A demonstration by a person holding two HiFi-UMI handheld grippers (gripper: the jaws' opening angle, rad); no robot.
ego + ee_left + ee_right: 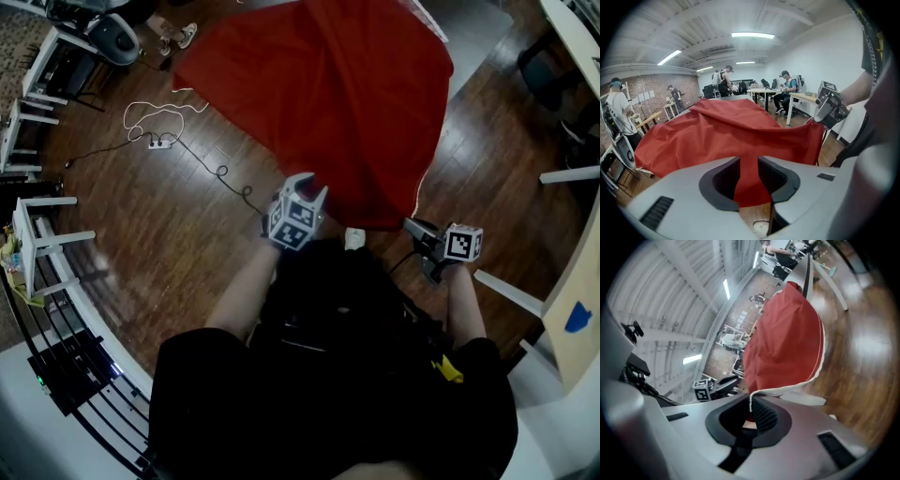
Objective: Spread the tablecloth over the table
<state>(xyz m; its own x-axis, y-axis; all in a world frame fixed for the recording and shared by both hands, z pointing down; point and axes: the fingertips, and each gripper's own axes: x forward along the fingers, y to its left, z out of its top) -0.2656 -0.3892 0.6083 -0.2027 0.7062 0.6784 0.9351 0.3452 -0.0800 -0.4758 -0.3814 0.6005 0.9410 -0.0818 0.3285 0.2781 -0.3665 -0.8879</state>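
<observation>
While the red fabric tablecloth (328,103) lies draped ahead of the person over the grey table (473,42), its near edge runs crosswise between the two tongs. The left tongs (309,187) stand partly closed, pinching a fold of cloth. The right tongs (411,227) are clamped tight on the white-stitched hem (806,380). Judgement: the bulk lies forward of both hands, neither plainly nearer, so the edge must travel evenly.
</observation>
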